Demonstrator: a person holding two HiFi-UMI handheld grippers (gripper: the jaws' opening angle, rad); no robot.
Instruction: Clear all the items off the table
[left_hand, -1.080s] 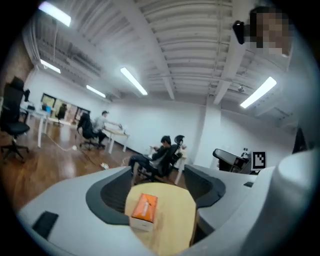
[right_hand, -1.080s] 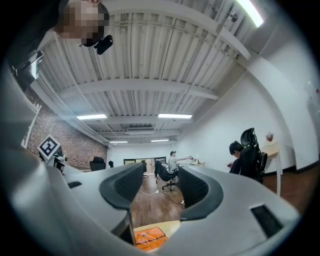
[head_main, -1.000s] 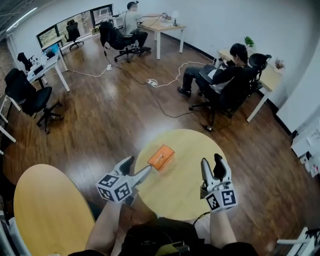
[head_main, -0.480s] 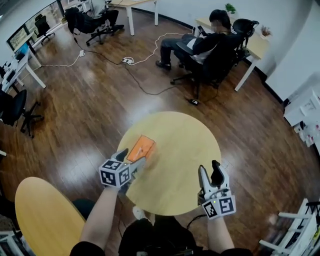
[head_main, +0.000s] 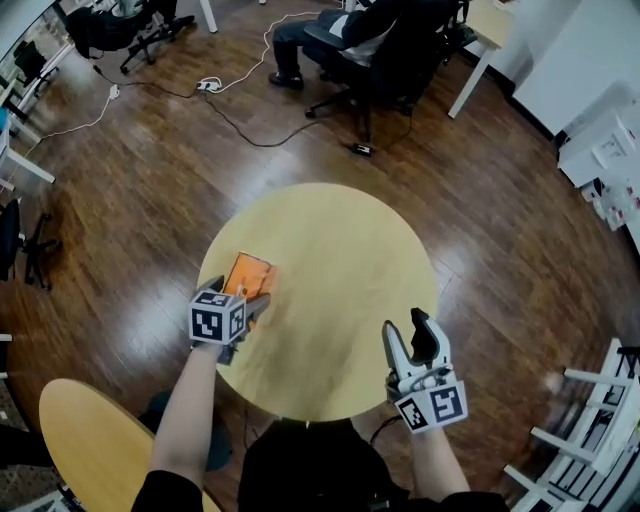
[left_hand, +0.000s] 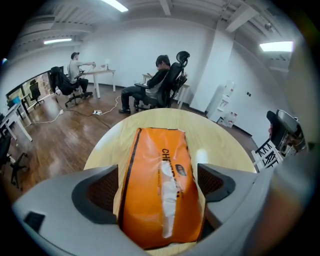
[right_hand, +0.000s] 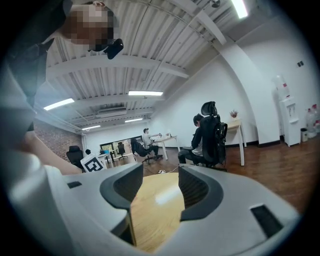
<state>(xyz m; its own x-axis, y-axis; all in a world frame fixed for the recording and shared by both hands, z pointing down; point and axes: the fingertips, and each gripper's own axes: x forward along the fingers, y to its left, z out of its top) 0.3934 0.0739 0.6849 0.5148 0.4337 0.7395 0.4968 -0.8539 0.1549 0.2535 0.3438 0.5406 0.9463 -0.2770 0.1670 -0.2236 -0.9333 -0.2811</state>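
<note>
An orange packet (head_main: 248, 274) lies flat near the left edge of the round wooden table (head_main: 340, 270). My left gripper (head_main: 252, 303) reaches over the table's near-left rim, its jaws opening, one on each side of the packet's near end. In the left gripper view the packet (left_hand: 156, 172) fills the gap of the left gripper (left_hand: 159, 173), and the pads stand beside it without squeezing. My right gripper (head_main: 408, 335) hovers over the table's near-right edge. Seen in its own view, the right gripper (right_hand: 160, 180) has its jaws apart with only bare tabletop (right_hand: 155, 210) between them.
A person sits in a black office chair (head_main: 385, 55) beyond the table, with cables (head_main: 240, 105) across the wood floor. A second wooden table (head_main: 85, 435) is at the near left. White furniture (head_main: 590, 430) stands at the right.
The left gripper has moved forward until its jaws straddle the orange packet's near end. The head view has tilted further down. The right gripper has kept its place.
</note>
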